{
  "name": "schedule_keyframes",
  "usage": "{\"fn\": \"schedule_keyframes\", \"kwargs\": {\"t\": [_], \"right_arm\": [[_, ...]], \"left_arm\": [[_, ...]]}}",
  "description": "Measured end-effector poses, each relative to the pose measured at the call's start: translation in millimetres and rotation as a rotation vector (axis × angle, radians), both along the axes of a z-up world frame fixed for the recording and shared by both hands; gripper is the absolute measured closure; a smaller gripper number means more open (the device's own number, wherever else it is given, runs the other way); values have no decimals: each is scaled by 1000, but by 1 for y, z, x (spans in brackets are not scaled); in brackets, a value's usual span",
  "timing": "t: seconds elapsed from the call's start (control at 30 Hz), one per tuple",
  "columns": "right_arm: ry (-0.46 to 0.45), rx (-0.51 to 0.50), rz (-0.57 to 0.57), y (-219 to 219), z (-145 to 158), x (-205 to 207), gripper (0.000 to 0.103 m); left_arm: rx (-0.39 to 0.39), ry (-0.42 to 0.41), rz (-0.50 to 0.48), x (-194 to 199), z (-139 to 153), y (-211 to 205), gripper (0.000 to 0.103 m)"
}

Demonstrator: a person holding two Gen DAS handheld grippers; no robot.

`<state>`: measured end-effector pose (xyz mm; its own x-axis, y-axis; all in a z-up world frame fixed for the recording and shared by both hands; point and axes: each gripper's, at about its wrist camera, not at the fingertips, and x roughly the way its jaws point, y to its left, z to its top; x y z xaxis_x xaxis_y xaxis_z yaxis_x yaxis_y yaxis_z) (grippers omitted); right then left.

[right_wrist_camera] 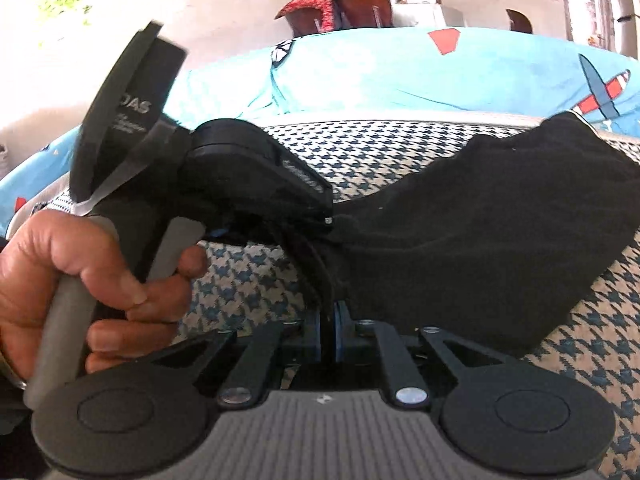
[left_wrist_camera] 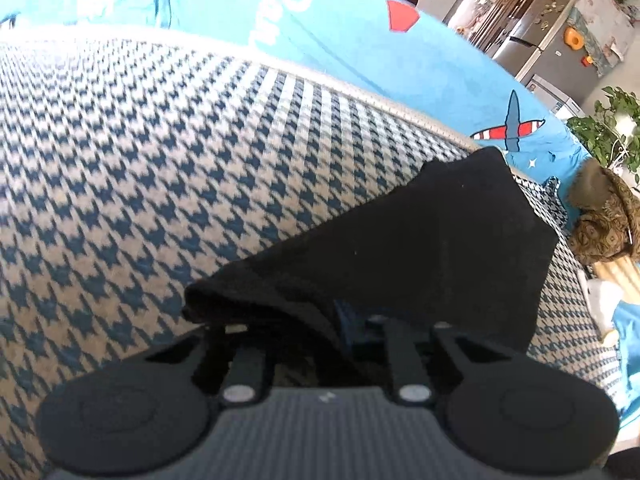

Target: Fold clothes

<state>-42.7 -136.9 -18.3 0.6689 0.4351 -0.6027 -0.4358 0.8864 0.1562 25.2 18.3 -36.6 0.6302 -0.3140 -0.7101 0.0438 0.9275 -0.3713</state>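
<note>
A black garment (left_wrist_camera: 432, 248) lies on a houndstooth-patterned cloth (left_wrist_camera: 160, 168) and reaches away to the right. My left gripper (left_wrist_camera: 344, 320) is shut on the garment's near edge; the cloth hides its fingertips. In the right wrist view the same black garment (right_wrist_camera: 480, 240) drapes to the right. My right gripper (right_wrist_camera: 330, 328) is shut on its near edge, blue pads pressed on the fabric. The left gripper (right_wrist_camera: 320, 216), held by a hand (right_wrist_camera: 80, 280), pinches the garment just left of and beyond the right one.
The houndstooth cloth (right_wrist_camera: 600, 340) covers a surface over a blue printed sheet (left_wrist_camera: 360, 40). A brown bundle (left_wrist_camera: 604, 220) and a potted plant (left_wrist_camera: 612, 132) sit at the far right. Chairs (right_wrist_camera: 340, 8) and doorways stand behind.
</note>
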Motion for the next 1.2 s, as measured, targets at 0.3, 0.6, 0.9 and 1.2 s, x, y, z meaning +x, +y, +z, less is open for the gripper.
{"fn": "schedule_keyframes", "kwargs": {"t": [0.3,0.6,0.9,1.2], "right_arm": [[1,49,48,17,5,11,94],[38,120,133,48,12,25,94],[56,191,249,100,16,36,94],[75,215,341,134,7,36,86]], "left_arm": [[65,-65,50,-5,22,24,91],[95,-76,48,5,37,65,91],[132,-49,101,23,50,130,91],[237,13,288,39,46,172,80]]}}
